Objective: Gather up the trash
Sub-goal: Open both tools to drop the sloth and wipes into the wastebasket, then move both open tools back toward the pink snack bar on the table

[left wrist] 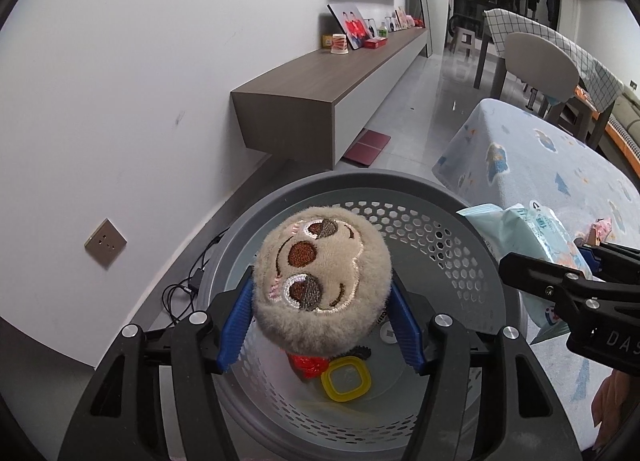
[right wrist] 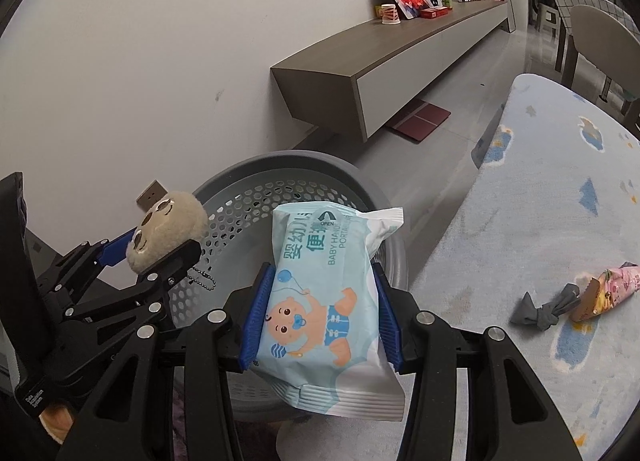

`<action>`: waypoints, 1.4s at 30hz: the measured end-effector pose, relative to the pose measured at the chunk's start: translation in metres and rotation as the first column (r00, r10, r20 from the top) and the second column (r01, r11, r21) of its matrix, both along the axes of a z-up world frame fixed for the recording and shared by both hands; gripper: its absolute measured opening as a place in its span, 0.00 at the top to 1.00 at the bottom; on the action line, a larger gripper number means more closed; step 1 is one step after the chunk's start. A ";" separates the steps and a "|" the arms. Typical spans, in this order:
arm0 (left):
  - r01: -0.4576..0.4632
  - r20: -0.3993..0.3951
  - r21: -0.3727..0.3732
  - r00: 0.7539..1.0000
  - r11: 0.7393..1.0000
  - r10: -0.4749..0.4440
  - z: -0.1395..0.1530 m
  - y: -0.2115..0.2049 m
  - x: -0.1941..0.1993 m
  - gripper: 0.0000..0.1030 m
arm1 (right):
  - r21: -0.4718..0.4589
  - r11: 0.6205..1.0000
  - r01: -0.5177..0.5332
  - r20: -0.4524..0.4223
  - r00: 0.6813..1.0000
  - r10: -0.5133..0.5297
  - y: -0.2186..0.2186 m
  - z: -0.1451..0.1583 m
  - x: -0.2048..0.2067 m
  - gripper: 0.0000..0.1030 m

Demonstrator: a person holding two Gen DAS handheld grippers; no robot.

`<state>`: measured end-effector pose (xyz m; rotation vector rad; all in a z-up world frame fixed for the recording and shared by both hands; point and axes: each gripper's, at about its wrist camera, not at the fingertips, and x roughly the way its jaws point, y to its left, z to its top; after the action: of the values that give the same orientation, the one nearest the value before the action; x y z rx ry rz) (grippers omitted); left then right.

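Note:
A beige round plush toy (left wrist: 320, 269) with an embroidered face sits between the blue pads of my left gripper (left wrist: 322, 281), which is shut on it above the grey perforated basket (left wrist: 360, 181). A bead chain hangs from the toy (right wrist: 168, 229). My right gripper (right wrist: 322, 269) is shut on a light-blue pack of baby wipes (right wrist: 324, 301), held over the basket's near rim (right wrist: 280, 161). Inside the basket lie a yellow square ring (left wrist: 346, 379) and a red item (left wrist: 306, 365). From the left wrist view, the right gripper (left wrist: 548, 257) and the wipes pack (left wrist: 532, 229) are at the right.
A patterned blue carpet (right wrist: 560, 181) spreads to the right, with a pink wrapper (right wrist: 608, 293) and a knotted grey cloth (right wrist: 548, 309) on it. A low wall cabinet (left wrist: 320, 101) runs behind the basket. Cables (left wrist: 188, 289) trail along the wall. A chair (left wrist: 540, 61) stands far right.

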<state>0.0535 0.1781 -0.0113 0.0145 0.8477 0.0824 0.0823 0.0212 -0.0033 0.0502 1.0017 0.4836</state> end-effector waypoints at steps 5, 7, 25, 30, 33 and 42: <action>-0.015 0.008 -0.003 1.000 1.000 0.015 0.001 0.004 -0.001 0.24 | -0.008 1.000 -0.010 0.011 1.000 0.010 0.003 -0.001 -0.001 0.46; -0.018 0.009 -0.004 1.000 1.000 0.018 0.002 0.005 -0.001 0.24 | 0.002 1.000 -0.003 0.011 1.000 0.003 0.002 -0.001 0.000 0.43; -0.029 0.006 -0.005 1.000 1.000 0.029 0.000 0.006 -0.001 0.22 | -0.004 1.000 0.021 0.007 1.000 -0.021 -0.005 -0.002 -0.004 0.43; -0.030 0.006 -0.003 1.000 1.000 0.030 0.000 0.007 -0.001 0.22 | -0.004 1.000 0.028 0.010 1.000 -0.028 -0.007 -0.002 -0.005 0.43; -0.030 0.006 -0.003 1.000 1.000 0.030 0.000 0.006 -0.001 0.22 | -0.005 1.000 0.031 0.013 0.999 -0.030 -0.007 -0.001 -0.007 0.43; -0.025 0.007 0.004 1.000 1.000 0.025 0.002 0.002 0.000 0.22 | -0.004 0.999 0.052 0.022 0.998 -0.052 -0.015 0.001 -0.010 0.43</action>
<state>0.0532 0.1804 -0.0093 0.0071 0.8408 0.1071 0.0719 0.0062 -0.0026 0.0664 0.9778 0.4338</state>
